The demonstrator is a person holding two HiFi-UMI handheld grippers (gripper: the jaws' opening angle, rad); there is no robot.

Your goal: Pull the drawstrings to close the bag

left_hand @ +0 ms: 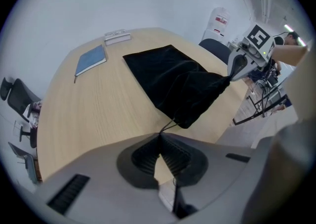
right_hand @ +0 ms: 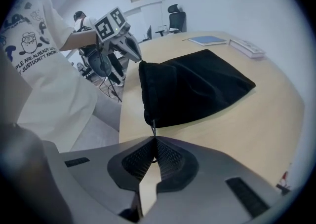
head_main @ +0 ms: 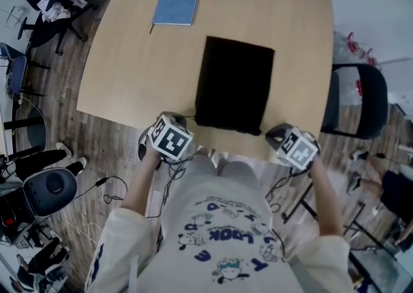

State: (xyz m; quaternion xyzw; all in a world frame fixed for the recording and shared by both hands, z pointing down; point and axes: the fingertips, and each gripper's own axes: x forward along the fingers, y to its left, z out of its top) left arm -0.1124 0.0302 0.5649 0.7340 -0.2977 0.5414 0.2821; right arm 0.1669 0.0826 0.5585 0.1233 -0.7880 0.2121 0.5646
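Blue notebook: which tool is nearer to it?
Left. The left tool is at the near-left corner of the black bag, below the notebook; the right tool is at the near-right corner, farther off.

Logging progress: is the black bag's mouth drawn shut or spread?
Still spread: the bag is nearly full width at its near edge, between left claw and right claw, each shut on a drawstring.

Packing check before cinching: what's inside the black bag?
The flat black fabric drawstring bag lies on the light wooden table. Its opaque cloth hides any contents, and no view looks into its mouth.
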